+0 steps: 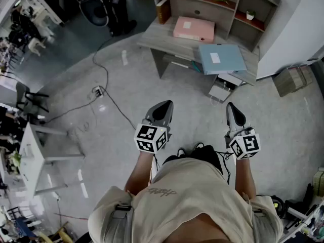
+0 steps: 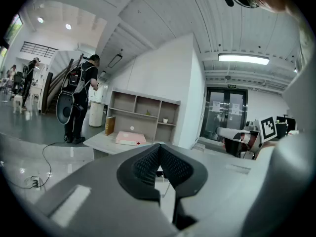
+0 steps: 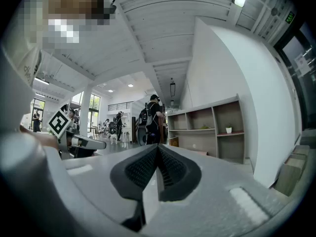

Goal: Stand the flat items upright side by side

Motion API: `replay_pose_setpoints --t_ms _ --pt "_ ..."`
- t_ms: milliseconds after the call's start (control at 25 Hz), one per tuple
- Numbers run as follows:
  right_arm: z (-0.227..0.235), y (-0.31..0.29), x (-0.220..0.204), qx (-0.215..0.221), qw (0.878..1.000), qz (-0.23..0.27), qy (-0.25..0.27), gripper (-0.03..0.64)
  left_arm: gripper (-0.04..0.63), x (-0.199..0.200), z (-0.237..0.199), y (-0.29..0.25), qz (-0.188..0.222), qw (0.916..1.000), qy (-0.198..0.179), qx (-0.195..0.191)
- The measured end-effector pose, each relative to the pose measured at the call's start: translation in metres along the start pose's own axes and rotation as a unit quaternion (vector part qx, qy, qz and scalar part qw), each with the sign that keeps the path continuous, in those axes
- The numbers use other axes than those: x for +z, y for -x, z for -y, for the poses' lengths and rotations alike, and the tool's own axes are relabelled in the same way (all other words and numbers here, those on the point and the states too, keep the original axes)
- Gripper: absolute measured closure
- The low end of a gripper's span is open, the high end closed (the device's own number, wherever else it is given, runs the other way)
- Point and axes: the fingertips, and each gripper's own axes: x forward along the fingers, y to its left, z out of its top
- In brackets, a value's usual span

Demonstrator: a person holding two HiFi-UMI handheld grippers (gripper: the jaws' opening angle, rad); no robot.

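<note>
A pink binder (image 1: 194,29) and a blue binder (image 1: 221,58) lie flat on the grey desk (image 1: 161,38) ahead of me. A brown book (image 1: 162,10) stands upright at the desk's left end, against the shelf unit. The left gripper view shows the pink binder (image 2: 130,138) and the brown book (image 2: 109,125). My left gripper (image 1: 163,108) and right gripper (image 1: 232,108) are both shut and empty, held in the air well short of the desk. In the left gripper view the jaws (image 2: 159,152) meet; in the right gripper view they (image 3: 157,154) also meet.
A shelf unit (image 1: 217,4) with a small potted plant (image 1: 250,15) rises behind the desk. A cable (image 1: 104,80) and a power strip (image 1: 97,90) lie on the floor at left. A person with a backpack (image 2: 81,100) stands left of the desk. Cardboard boxes (image 1: 291,80) sit at right.
</note>
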Motion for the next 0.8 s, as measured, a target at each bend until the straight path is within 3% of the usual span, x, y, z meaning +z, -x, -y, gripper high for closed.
replay_pose_setpoints --t_ms 560,640,800 --pt "-0.011 0.021 -0.005 -0.007 1.000 0.004 0.016 0.615 0.580 -0.013 0.023 0.003 0.003 0.9997 -0.026 -0.002" --pt "-0.012 0.022 -0.004 -0.008 1.000 0.006 0.018 0.603 0.527 -0.014 0.025 0.005 0.004 0.9995 -0.032 -0.007" --pt "-0.014 0.024 -0.011 -0.002 1.000 -0.004 0.019 0.433 0.375 -0.016 0.029 0.006 0.011 0.9991 -0.036 -0.019"
